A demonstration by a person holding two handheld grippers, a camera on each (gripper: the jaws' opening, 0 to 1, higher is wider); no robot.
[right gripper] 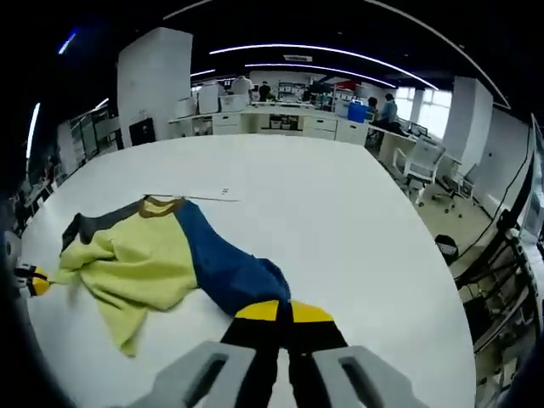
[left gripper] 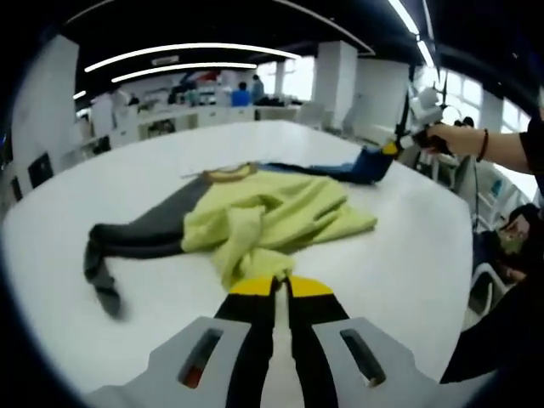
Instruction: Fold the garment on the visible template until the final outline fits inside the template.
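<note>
With my left hand-held gripper (left gripper: pixel 281 286) pinched shut on the yellow-green hem of the soft yellow, grey and blue knit sweater (left gripper: pixel 255 217) and my right hand-held gripper (right gripper: pixel 284 311) clamped on its blue sleeve just ahead, I worry that uneven pulling bunches it further across the white table (left gripper: pixel 170 161).

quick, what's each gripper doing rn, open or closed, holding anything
Left gripper: closed on the yellow-green part of the garment.
Right gripper: closed on the garment's blue sleeve.
</note>
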